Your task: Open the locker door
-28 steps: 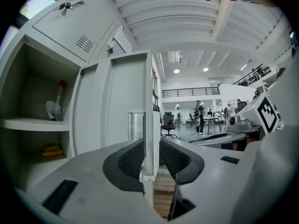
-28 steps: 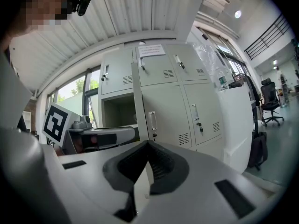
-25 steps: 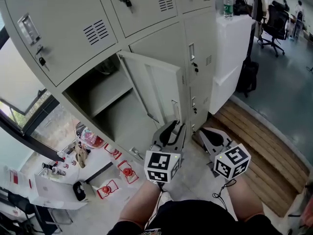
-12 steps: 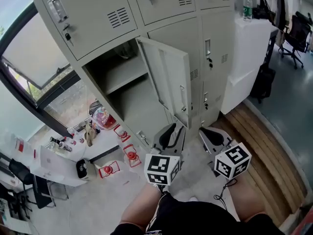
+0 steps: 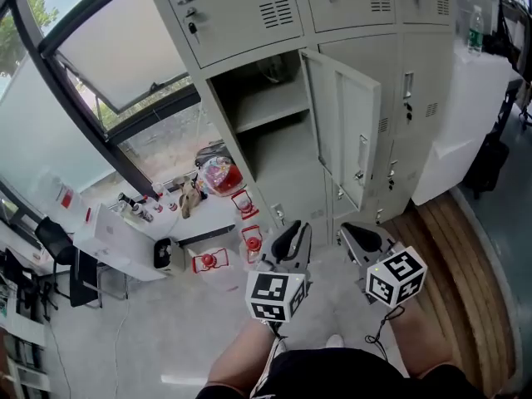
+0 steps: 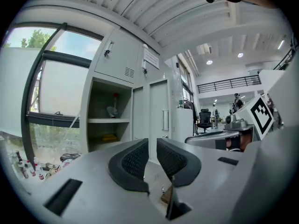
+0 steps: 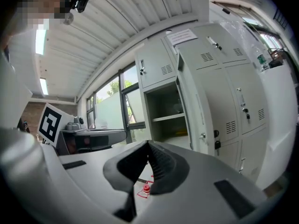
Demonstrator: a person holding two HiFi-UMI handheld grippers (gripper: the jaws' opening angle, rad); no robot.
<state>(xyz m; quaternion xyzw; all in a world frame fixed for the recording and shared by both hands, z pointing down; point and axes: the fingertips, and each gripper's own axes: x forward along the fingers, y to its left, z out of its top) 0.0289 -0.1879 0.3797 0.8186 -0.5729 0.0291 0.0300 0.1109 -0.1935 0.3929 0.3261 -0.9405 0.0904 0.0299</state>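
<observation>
The grey locker door [image 5: 345, 123] stands swung out to the right, showing the open compartment [image 5: 264, 131] with one shelf. Both grippers hang low in front of the person, well short of the door and touching nothing. My left gripper [image 5: 293, 238] has its jaws closing: in the left gripper view the left gripper [image 6: 152, 143] shows a narrow slit between the pads with nothing in it. My right gripper [image 5: 356, 233] is shut and empty; its pads meet at the tips in the right gripper view [image 7: 148, 146]. There the open door [image 7: 191, 111] stands just right of the jaws.
More shut lockers [image 5: 249, 7] surround the open one. Red objects [image 5: 208, 260] and a low white table [image 5: 125, 231] with small bottles sit on the floor at left, under a window [image 5: 100, 48]. A white cabinet [image 5: 465, 115] and wooden flooring [image 5: 465, 256] lie to the right.
The head view has swung left and pulled back, so the lockers sit farther up and right. The left gripper, earlier close to the door's edge, is now clear of it. The door stays open.
</observation>
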